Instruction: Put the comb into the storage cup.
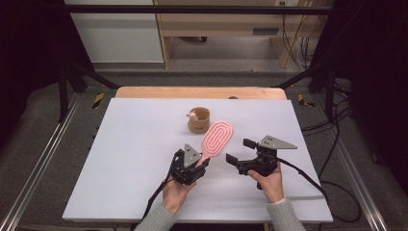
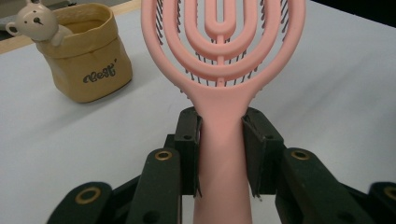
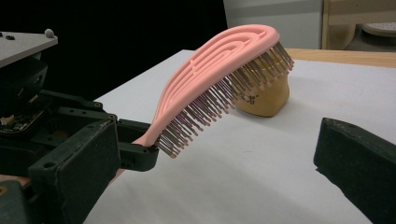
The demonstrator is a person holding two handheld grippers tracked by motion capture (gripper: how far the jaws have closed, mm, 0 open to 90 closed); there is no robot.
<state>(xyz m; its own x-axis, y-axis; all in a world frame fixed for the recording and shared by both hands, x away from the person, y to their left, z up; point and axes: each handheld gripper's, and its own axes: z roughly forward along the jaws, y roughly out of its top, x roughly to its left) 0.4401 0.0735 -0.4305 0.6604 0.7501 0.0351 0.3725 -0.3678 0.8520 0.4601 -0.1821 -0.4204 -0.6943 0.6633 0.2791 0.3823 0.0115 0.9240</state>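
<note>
Gripping the pink hairbrush (image 1: 216,137) by its handle, the left gripper (image 1: 198,165) holds it lifted off the white table (image 1: 134,159), bristles down, its head just beside the tan bear pot (image 1: 199,120). Jaws pinch the handle from both sides. The right gripper (image 1: 239,151) waits near the brush head, jaws spread and empty. Judged step: carrying the brush; the next move probably calls for tipping it upright over the pot's mouth.

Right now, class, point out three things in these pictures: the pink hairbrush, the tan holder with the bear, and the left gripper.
pink hairbrush (image 2: 219,140), left gripper view, on its handle.
tan holder (image 2: 91,70), left gripper view, on its front wall.
left gripper (image 1: 201,164), high view, between its fingertips at the handle.
</note>
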